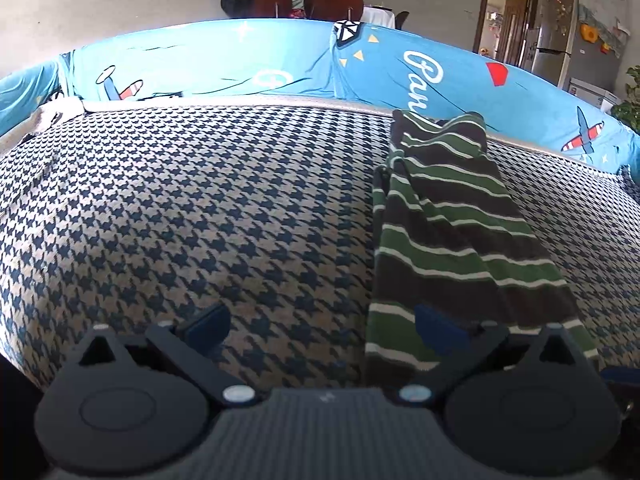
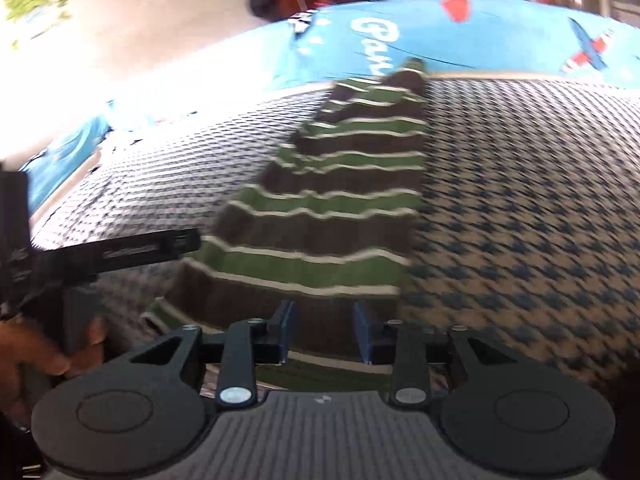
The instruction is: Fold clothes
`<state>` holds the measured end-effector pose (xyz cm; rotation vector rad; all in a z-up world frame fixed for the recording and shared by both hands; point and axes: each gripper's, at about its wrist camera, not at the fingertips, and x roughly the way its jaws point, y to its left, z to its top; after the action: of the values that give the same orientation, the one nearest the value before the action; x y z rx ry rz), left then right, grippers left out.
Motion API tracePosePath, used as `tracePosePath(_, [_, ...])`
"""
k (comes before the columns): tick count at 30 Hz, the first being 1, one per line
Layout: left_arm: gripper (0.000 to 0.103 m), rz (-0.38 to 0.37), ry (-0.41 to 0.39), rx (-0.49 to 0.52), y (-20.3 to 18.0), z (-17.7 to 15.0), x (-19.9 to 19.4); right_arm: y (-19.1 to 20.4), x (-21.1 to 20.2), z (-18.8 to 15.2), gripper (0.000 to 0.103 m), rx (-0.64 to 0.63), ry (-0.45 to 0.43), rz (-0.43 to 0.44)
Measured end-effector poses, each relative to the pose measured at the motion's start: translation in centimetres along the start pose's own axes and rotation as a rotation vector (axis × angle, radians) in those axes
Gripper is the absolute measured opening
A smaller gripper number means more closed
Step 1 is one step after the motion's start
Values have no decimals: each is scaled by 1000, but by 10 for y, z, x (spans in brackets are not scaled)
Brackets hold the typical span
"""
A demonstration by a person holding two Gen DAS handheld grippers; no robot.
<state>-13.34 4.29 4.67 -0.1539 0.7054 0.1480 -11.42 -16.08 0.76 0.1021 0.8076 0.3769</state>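
Note:
A garment with green, brown and white stripes (image 1: 452, 216) lies in a long narrow strip on the houndstooth cover (image 1: 200, 208), running from the near edge to the back. My left gripper (image 1: 323, 328) is open wide; its right finger (image 1: 438, 330) sits over the garment's near left edge and nothing is between the jaws. In the blurred right wrist view the striped garment (image 2: 332, 200) stretches away from my right gripper (image 2: 325, 334). That gripper's blue pads (image 2: 286, 332) stand apart, with the garment's near end lying in the gap, not pinched.
A blue printed sheet (image 1: 240, 60) rises along the back of the cover. Behind it are wooden chairs (image 1: 312, 0), a doorway (image 1: 508, 20) and a fridge (image 1: 560, 52). A hand (image 2: 36, 356) grips the other tool's body (image 2: 120, 254) at the left.

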Motion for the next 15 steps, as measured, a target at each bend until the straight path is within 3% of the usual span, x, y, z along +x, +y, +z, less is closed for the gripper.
tracePosePath(5, [103, -6, 6, 14, -3, 0, 2, -13, 4, -3, 38, 66, 32, -4])
tracePosePath(7, [103, -6, 9, 18, -4, -1, 2, -14, 6, -6, 44, 72, 40, 1])
tracePosePath(15, [103, -9, 25, 27, -6, -2, 6, -12, 16, -14, 45, 73, 68, -30])
